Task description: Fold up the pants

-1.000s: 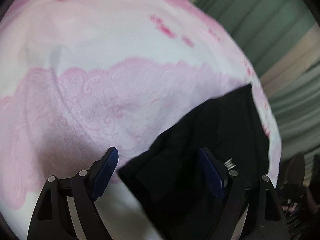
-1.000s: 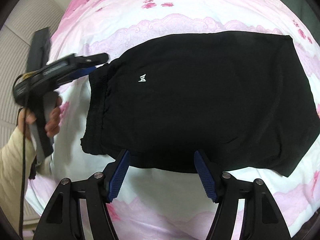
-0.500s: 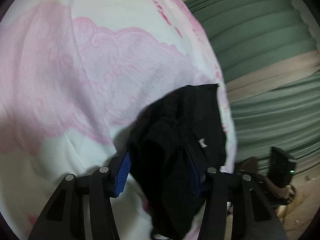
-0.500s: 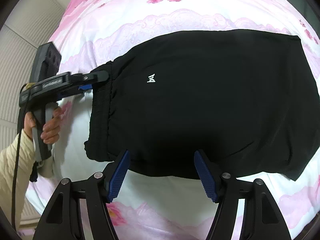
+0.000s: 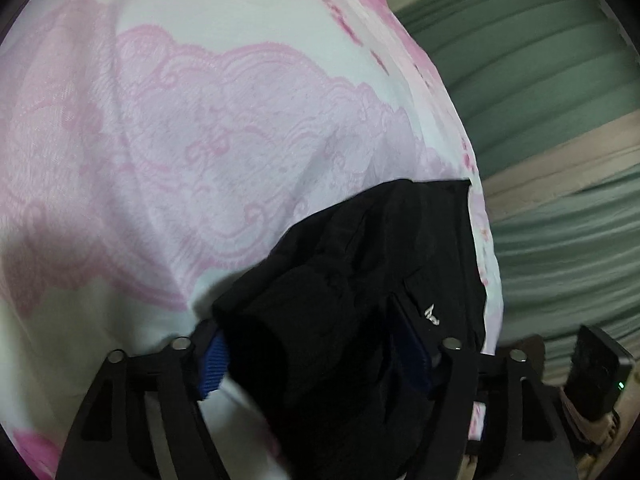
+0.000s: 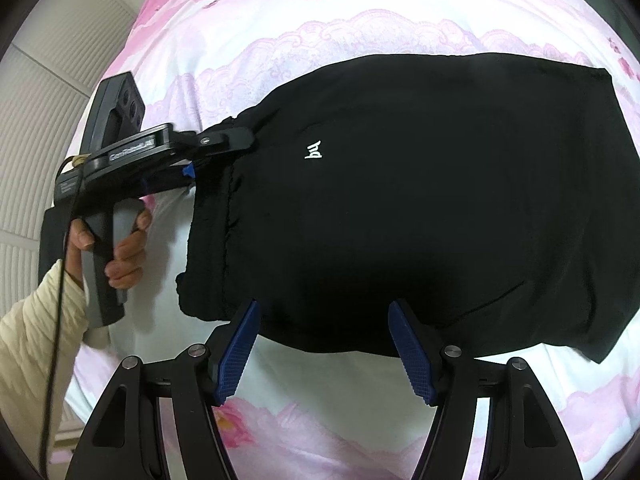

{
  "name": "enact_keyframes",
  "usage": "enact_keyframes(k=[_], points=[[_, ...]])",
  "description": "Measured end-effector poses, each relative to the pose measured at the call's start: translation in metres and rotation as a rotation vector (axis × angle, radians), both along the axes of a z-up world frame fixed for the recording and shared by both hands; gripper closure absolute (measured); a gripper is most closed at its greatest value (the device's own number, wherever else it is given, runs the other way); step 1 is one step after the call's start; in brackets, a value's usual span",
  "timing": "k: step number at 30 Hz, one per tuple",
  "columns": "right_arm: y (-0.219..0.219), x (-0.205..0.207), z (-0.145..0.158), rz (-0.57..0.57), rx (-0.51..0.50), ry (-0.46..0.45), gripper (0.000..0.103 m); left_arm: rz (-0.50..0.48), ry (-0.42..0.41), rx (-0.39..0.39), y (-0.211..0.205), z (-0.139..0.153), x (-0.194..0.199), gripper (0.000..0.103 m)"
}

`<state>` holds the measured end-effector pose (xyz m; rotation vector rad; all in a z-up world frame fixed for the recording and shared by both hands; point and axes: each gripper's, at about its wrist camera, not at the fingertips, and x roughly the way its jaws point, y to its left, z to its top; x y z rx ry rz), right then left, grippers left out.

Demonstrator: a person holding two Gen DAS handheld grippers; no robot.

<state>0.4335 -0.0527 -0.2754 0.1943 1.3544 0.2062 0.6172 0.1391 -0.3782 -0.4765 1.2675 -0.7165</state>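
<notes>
black pants flat on pink sheet, left gripper on waistband corner

the pants (image 6: 420, 208) are plain black, already doubled over into a wide, roughly rectangular slab, lying flat on the pink and white lace-print bedsheet (image 6: 320, 12). waistband end is toward the left of the right wrist view w/ a gathered, stitched elastic band; hem end runs off to the right, its bottom corner a bit ragged. fabric mostly smooth, a few soft creases near the lower right.

small white logo (image 6: 314, 151) on the upper left part of the pants, reads roughly like "bd" turned sideways; can't read it for sure. lettering on the left gripper's body is too blurred to make out.

left gripper (image 5: 316, 344) has its blue pads closed in on a bunched wad of the waistband corner, cloth filling the gap btwn them. held by the left hand (image 6: 120, 244), cream sleeve.

right gripper (image 6: 324, 356) jaws spread wide, holding nothing, tips just at the near edge of the pants.

green curtain (image 5: 552, 100) beyond the bed edge.
</notes>
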Motion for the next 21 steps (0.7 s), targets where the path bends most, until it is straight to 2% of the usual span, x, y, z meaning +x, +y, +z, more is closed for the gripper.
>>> enact_keyframes(k=[4, 7, 9, 10, 14, 16, 18, 21], points=[[0.002, -0.001, 0.000, 0.004, 0.005, 0.000, 0.036, -0.041, -0.004, -0.030, -0.004, 0.001, -0.014, 0.034], [0.001, 0.002, 0.003, 0.011, 0.010, -0.005, 0.036, -0.057, 0.095, -0.151, 0.009, -0.003, -0.027, 0.041], [0.001, 0.000, 0.006, 0.012, 0.015, -0.009, 0.036, -0.057, 0.113, -0.184, 0.014, -0.004, -0.032, 0.042], [0.001, 0.001, 0.006, 0.011, 0.018, -0.010, 0.036, -0.048, 0.116, -0.183, 0.013, -0.005, -0.032, 0.043], [0.007, 0.001, 0.005, 0.012, 0.022, -0.009, 0.036, 0.050, 0.193, -0.152, 0.010, -0.014, -0.020, 0.062], [0.009, -0.001, 0.007, 0.015, 0.020, -0.009, 0.036, 0.099, 0.163, -0.112, 0.014, -0.001, -0.020, 0.064], [0.007, -0.002, 0.012, 0.015, 0.026, -0.022, 0.036, 0.129, 0.067, -0.067, 0.020, 0.029, -0.024, 0.063], [0.003, -0.002, 0.022, 0.016, 0.040, -0.042, 0.036, 0.143, -0.033, -0.037, 0.026, 0.062, -0.025, 0.063]])
